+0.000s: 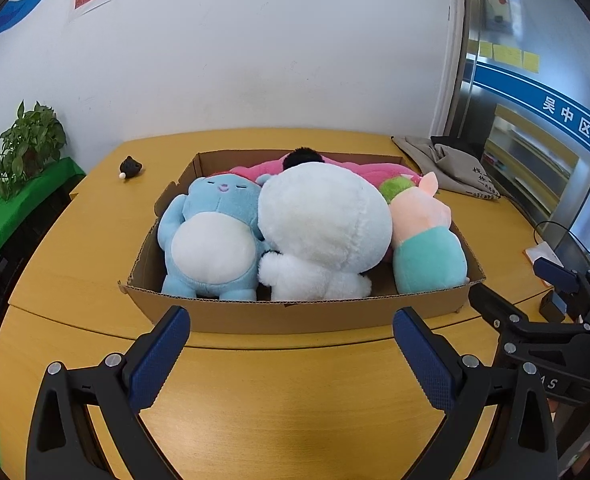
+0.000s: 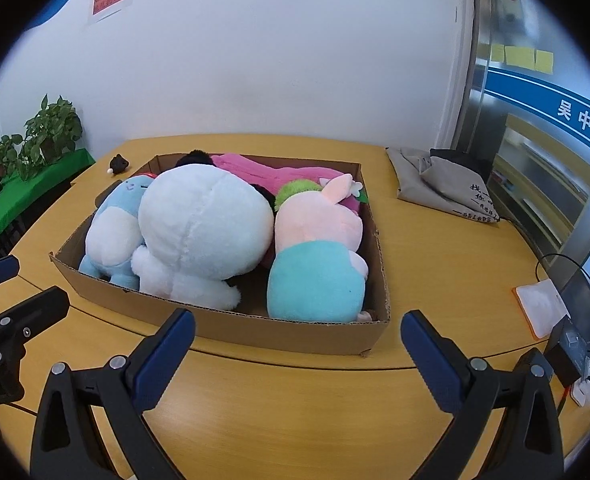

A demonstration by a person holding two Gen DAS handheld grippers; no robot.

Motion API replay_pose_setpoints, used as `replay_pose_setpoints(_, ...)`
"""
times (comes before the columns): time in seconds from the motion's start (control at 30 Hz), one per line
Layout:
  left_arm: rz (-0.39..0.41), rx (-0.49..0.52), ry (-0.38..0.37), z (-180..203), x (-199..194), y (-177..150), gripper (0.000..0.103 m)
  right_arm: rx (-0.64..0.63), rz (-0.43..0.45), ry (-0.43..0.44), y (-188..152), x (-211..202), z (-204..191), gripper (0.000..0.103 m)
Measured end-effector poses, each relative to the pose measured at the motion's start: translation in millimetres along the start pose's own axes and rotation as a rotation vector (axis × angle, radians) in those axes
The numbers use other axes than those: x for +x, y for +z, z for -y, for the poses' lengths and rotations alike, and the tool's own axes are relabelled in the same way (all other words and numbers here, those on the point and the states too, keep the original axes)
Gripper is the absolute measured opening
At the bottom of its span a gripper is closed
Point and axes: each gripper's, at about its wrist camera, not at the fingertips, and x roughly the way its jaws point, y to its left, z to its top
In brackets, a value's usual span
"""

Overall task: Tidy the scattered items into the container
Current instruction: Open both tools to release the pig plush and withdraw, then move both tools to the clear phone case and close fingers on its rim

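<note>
- The left claw (image 1: 291, 354) stood spread wide with nothing between its blue pads, hanging over bare tabletop (image 1: 295, 420) just short of the cardboard box (image 1: 295, 316) and touching nothing.
- The right claw (image 2: 297, 358) was equally wide and empty, poised before the box's near right corner; in the left wrist view it showed at the box's right side, clear of the cardboard.
- The box, the landmark here, lay with its long axis running left to right across both views, its open top facing up and its near wall directly ahead of both claws.
- Inside the box at its left end lay the blue plush bear (image 1: 211, 236), on its back, head toward the box's far wall and feet toward the near wall.
- In the box's middle sat the white plush toy (image 1: 323, 232), its round back toward the claws, pressed against the bear.
- At the box's right end lay the pink pig plush (image 1: 427, 240) in a teal garment, long axis running near wall to far wall, head away from the claws.
- Along the box's far wall lay a magenta plush (image 1: 375, 170), stretched lengthwise left to right.
- Beyond the box's far left corner, on the tabletop, sat a small black toy (image 1: 130, 167), well apart from both claws.
- Beyond the box's far right corner lay a grey cloth bag (image 1: 447, 164).
</note>
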Motion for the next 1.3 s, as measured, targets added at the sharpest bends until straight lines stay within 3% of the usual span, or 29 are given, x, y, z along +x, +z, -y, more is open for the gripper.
replay_pose_setpoints(1.07, 0.013, -0.021, -0.020, -3.7, 1.1, -5.3, 0.103, 0.011, -0.034, -0.010, -7.0, 1.8, 0.5, 0.103)
replay_pose_setpoints(1.3, -0.006, 0.021, -0.015, -3.0, 4.4, -12.4, 0.103, 0.022, -0.046, -0.009, -11.8, 5.0, 0.6, 0.103)
